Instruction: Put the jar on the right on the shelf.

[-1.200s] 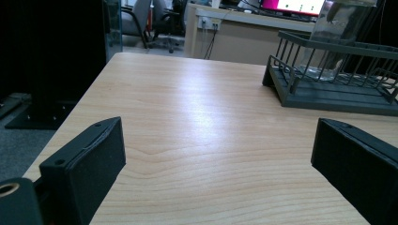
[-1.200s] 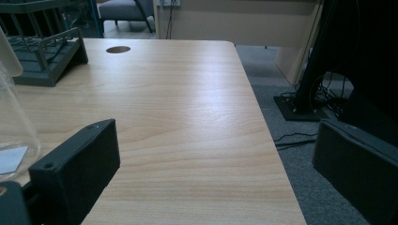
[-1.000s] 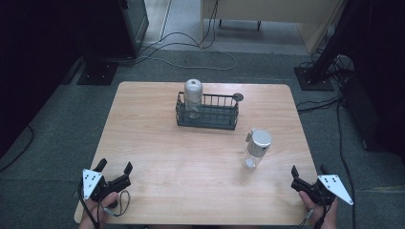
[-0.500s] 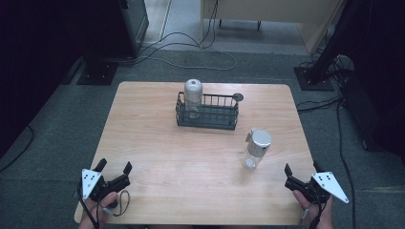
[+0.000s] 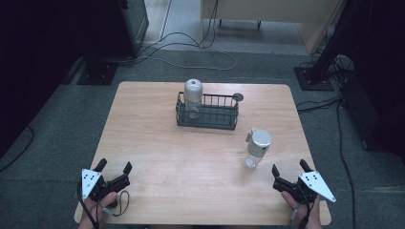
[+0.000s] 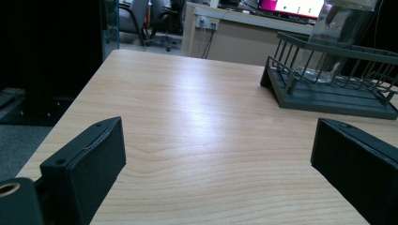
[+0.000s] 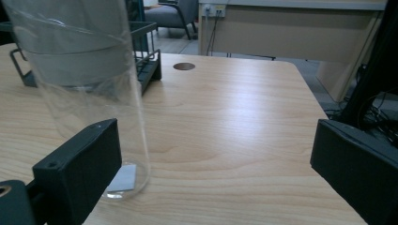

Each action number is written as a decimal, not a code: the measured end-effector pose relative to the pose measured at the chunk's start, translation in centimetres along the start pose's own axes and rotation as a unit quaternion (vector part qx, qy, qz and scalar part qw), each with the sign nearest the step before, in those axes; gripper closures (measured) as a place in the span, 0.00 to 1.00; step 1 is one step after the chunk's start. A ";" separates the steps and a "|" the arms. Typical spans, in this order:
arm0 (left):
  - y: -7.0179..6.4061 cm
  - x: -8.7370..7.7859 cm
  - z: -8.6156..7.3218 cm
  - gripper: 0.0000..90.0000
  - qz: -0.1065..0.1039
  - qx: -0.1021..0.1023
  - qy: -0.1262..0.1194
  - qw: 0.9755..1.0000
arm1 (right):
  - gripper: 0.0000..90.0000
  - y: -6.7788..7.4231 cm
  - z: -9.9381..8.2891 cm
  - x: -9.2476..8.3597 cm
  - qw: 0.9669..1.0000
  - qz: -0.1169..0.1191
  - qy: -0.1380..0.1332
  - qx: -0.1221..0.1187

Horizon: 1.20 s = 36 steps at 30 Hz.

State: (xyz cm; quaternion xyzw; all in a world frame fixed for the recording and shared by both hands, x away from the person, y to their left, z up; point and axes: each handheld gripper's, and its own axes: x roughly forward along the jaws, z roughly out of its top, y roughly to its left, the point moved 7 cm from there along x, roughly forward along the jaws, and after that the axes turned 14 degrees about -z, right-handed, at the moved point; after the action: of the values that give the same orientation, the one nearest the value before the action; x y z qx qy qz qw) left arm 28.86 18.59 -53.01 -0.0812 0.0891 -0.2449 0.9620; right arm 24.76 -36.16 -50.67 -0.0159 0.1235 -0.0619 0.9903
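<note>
Right tongs [image 5: 288, 169] gape, released, on the tabletop [image 5: 157, 143] near the clear plastic bottle with a silver cap [image 5: 256, 149], which stands upright, long axis vertical, cap on top. The right gripper view catches a pale patch at its base, beside the left-hand jaw. Left tongs [image 5: 113, 167] sit released at the near left corner, facing the dark wire basket [image 6: 328, 75].
</note>
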 end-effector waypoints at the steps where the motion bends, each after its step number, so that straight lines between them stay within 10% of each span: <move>1: 0.0 0.0 0.0 0.04 0.000 0.000 0.000 1.000 | 0.02 0.2 0.1 0.0 1.000 0.001 -0.001 -0.001; 36: -0.1 0.0 0.0 0.04 -0.006 0.000 0.002 1.000 | 0.02 5.2 0.5 0.8 0.999 0.045 -0.002 -0.008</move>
State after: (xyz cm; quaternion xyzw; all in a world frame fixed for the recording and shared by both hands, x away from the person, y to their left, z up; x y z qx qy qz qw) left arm 28.88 18.52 -53.02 -0.0813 0.0904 -0.2510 0.9603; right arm 26.31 -31.06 -50.65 -0.0180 0.1228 -0.0160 0.9921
